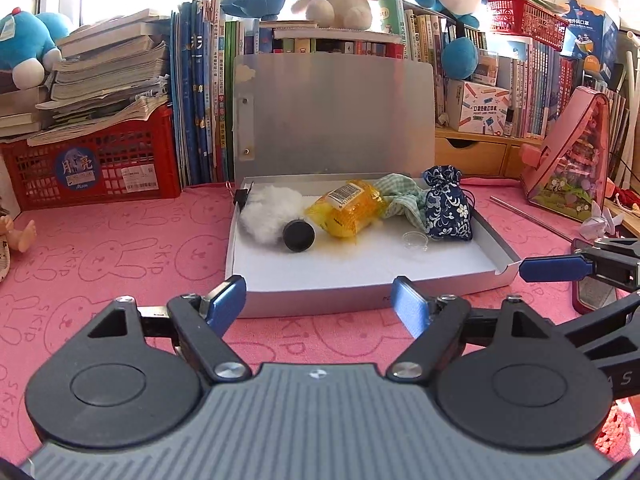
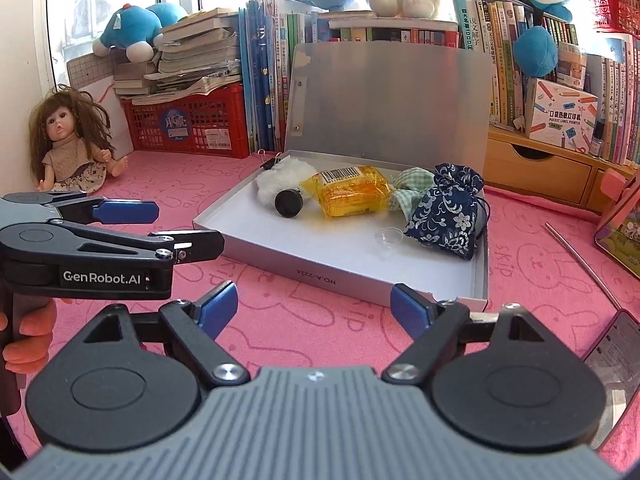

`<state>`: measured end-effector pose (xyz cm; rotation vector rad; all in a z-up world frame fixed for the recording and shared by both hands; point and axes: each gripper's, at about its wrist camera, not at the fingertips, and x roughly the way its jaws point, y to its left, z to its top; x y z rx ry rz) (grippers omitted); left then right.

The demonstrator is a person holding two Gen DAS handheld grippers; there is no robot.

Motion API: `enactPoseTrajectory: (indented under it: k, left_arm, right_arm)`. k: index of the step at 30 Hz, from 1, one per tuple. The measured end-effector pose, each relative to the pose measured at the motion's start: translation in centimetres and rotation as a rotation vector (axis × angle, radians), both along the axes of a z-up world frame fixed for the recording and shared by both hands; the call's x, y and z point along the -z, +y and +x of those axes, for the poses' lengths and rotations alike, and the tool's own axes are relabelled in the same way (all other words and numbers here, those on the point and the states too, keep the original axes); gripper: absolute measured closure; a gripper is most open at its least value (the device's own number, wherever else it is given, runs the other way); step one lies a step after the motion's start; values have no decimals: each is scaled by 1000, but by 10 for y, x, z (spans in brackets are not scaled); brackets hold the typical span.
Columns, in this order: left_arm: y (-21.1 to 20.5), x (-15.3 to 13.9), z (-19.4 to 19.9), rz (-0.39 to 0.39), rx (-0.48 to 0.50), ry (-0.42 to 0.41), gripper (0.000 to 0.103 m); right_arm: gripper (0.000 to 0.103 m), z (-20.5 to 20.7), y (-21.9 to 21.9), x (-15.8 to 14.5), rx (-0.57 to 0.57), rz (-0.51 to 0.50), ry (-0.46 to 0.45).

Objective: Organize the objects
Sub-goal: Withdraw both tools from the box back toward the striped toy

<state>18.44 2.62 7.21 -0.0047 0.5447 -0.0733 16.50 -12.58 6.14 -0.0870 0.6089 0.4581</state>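
Both sets of jaws stand released with nothing between them: the left gripper (image 1: pixel 320 306) and the right gripper (image 2: pixel 314 306) hover over the pink tabletop (image 1: pixel 120 248), just short of the near wall of the open grey box (image 1: pixel 360 268). The box lies straight ahead of both, its long axis running across the view, its lid (image 1: pixel 340 116) propped upright against the books behind. Neither hand is clearly nearer; the left faces the box's near-left corner, the right its near-right corner. Inside, counted from the box's left wall to its right: one white fluffy wad (image 1: pixel 268 208), one black round cap (image 1: pixel 298 235) touching it, one yellow packet (image 1: pixel 348 208), one green checked cloth (image 1: pixel 400 196), one blue floral pouch (image 1: pixel 446 208), and one small clear dish (image 1: pixel 416 240) just in front of the pouch, though it is faint enough that I may misjudge its shape. A black binder clip (image 1: pixel 242 197) sits at the box's far-left corner. Everything looks gathered in, so closing the lid seems the likely next step.
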Motion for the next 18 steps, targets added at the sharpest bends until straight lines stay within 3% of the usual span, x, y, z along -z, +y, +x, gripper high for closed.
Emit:
enactPoseTrajectory:
  k: [18]
  left_arm:
    - [-5, 5, -69, 17, 41, -43, 15]
  right_arm:
    - [11, -48, -11, 13, -15, 4, -4]
